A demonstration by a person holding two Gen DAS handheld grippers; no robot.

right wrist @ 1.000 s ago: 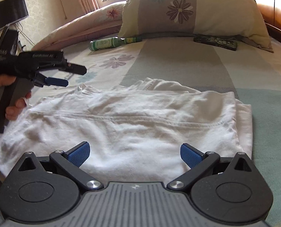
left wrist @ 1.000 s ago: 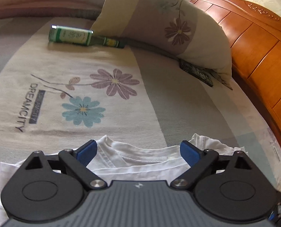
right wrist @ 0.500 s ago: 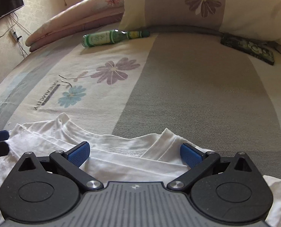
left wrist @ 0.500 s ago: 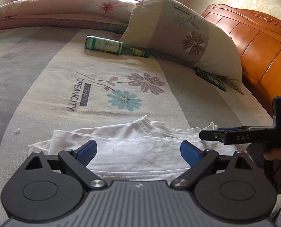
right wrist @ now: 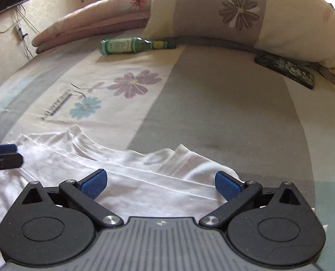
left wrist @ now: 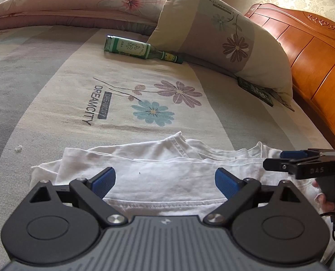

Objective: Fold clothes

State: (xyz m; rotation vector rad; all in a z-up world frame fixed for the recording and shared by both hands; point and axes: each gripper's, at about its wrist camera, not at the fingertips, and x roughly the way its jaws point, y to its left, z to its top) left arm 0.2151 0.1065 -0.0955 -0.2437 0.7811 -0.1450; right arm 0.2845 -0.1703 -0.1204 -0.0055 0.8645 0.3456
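Left gripper (left wrist: 165, 181) and right gripper (right wrist: 161, 184), fingers wide apart (nothing held).

shirt (left wrist: 167, 176) white | bottle (left wrist: 131, 48) green | bedsheet (left wrist: 99, 103) grey-cream striped, floral

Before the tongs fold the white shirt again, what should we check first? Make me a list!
1. Left tongs open and empty: ok.
2. Right tongs open and empty: ok.
3. White shirt lying flat on the bed sheet, already partly folded: ok.
4. Green bottle lying far from the shirt, near the pillow: ok.
5. Bare sheet beyond the shirt to fold onto: ok.
6. Shirt's near edge lying neat: cannot tell, the tongs hide it.
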